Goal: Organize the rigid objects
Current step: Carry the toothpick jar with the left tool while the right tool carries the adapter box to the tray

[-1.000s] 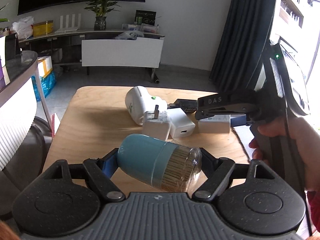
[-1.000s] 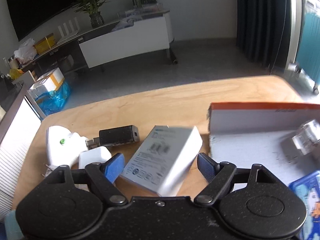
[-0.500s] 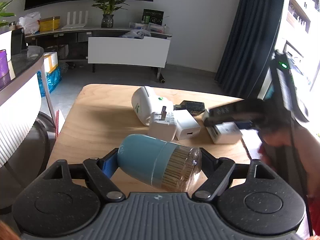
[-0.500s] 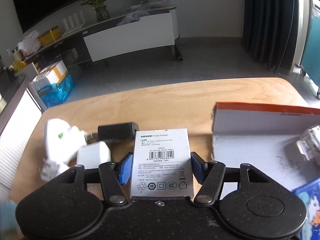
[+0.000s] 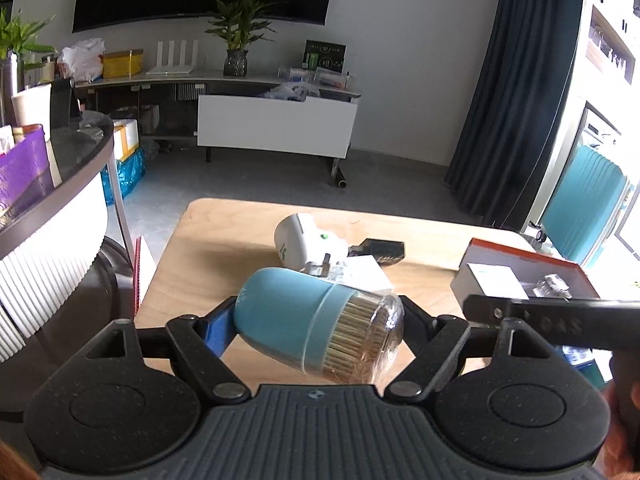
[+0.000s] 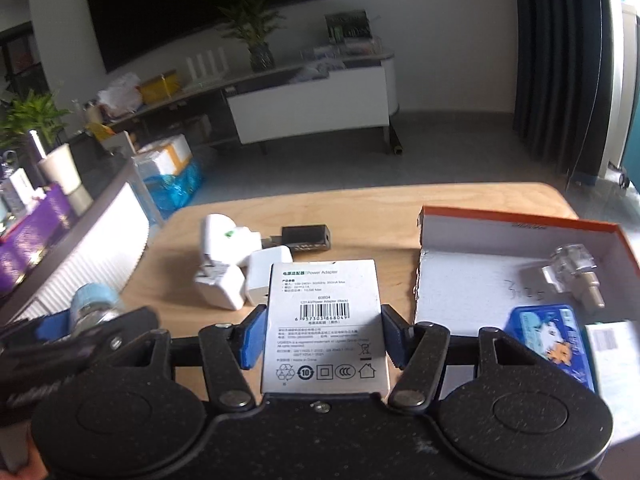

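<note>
- Above the wooden tabletop [image 6: 360,208], both claws are loaded: this reads as the carry step, with two items lifted and on their way to the open orange-edged box [image 6: 520,224] at the right.
- The right claw [image 6: 324,336] is clenched on a white power-adapter carton [image 6: 324,320], its blue pads pressing the carton's two long sides; the printed face looks up at the camera, and the carton hangs clear of the wood, just left of the box wall.
- The left claw [image 5: 316,328] is grasping a blue toothpick holder [image 5: 316,328] lying crosswise between the pads, clear cap toward the right, toothpicks visible inside.
- The box holds a clear plug [image 6: 572,272], a blue tin [image 6: 548,336] and a white card; bare floor remains at its near left.
- Left on the wood: a white travel adapter [image 6: 224,240], two white chargers [image 6: 264,272] and a black dongle [image 6: 306,236], bunched together.
- Next, I judge, the carton must travel right over the wall and come down on the bare floor before the pads let go; the holder follows, kept from rolling.
- Both claws point forward and slope downward; the right one's side bar crosses the left view's lower right, so the hands sit close together.
</note>
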